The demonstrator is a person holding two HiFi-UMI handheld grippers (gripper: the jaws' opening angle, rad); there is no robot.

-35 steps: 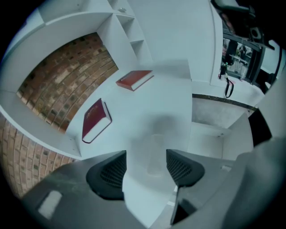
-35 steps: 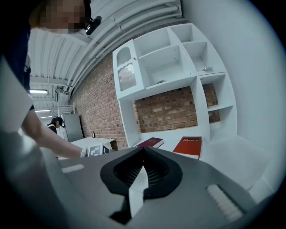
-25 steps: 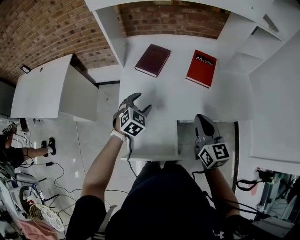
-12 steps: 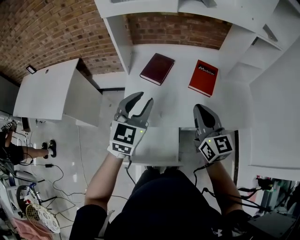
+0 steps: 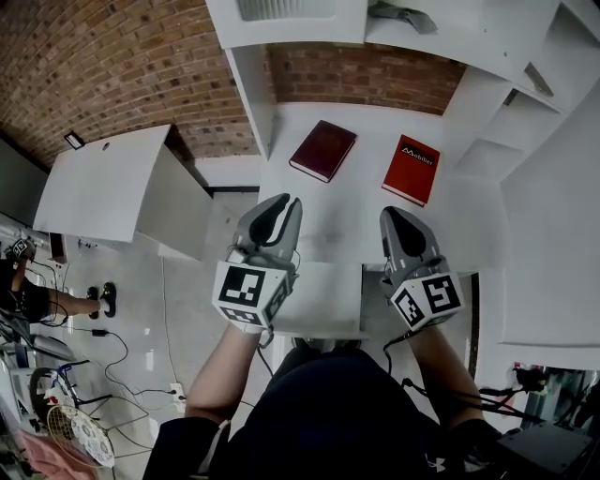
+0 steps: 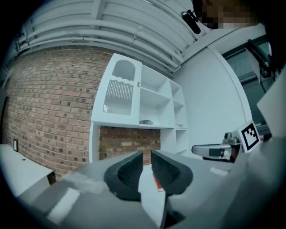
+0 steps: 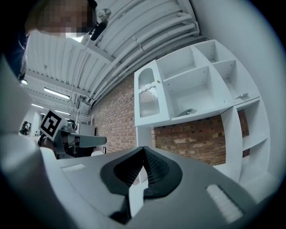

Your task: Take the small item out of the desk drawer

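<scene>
Both grippers hang level above the front of the white desk (image 5: 347, 211). My left gripper (image 5: 284, 204) has just been closing: only a narrow gap is left between its dark pads (image 6: 129, 170), and nothing is between them. Beside it, my right gripper (image 5: 394, 217) is shut, its tips meeting on nothing (image 7: 144, 150). Below the right gripper lies the grey opening of the desk drawer (image 5: 373, 305). No small item shows in any view. A maroon book (image 5: 322, 150) and a red book (image 5: 412, 170) lie farther back on the desk.
A white shelf unit (image 5: 300, 19) stands over the desk against the brick wall (image 5: 112, 66); it also fills the right gripper view (image 7: 196, 89). A white side table (image 5: 94, 183) is at the left. Cables and another person (image 5: 19, 291) are on the floor at far left.
Both grippers rose toward the camera. The left gripper's jaws went from wide apart to nearly together, and it rolled so its marker cube faces up. The right jaws stayed together.
</scene>
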